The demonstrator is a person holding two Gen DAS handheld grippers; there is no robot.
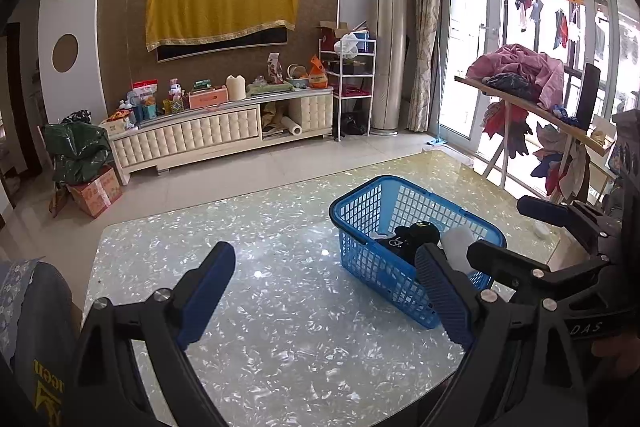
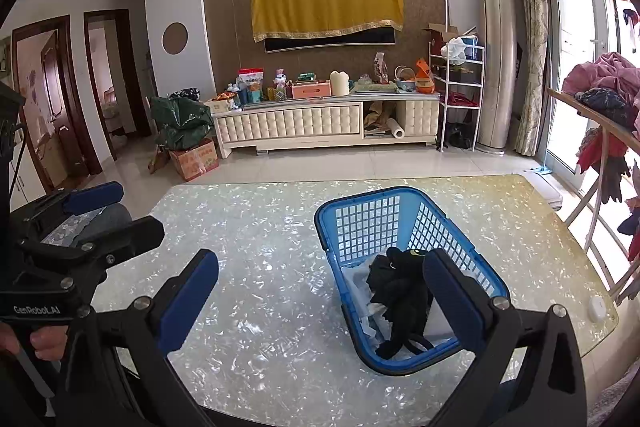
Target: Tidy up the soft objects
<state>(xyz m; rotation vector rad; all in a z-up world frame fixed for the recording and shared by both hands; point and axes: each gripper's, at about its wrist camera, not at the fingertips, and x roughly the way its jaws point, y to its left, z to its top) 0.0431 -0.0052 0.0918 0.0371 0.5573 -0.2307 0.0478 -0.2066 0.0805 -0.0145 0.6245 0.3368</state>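
Observation:
A blue plastic basket (image 1: 360, 215) (image 2: 360, 227) stands on the right half of the pearly table (image 1: 260, 227) (image 2: 248, 227). Inside it lies a black plush toy (image 1: 416, 239) (image 2: 400, 291) on top of something soft and white (image 1: 458, 241) (image 2: 360, 287). My left gripper (image 1: 326, 287) (image 2: 120, 213) hovers open over the table, left of the basket, with nothing between its fingers. My right gripper (image 2: 320, 291) (image 1: 516, 231) is open too. It is held at the near side of the basket, its right finger (image 2: 452, 291) in front of the plush.
A small white round object (image 2: 598, 307) (image 1: 542, 229) lies near the table's right edge. A drying rack heaped with clothes (image 1: 520, 75) stands to the right. Blue-grey patterned fabric (image 1: 28, 299) shows at the table's left edge. A cluttered TV cabinet (image 2: 320, 123) lines the far wall.

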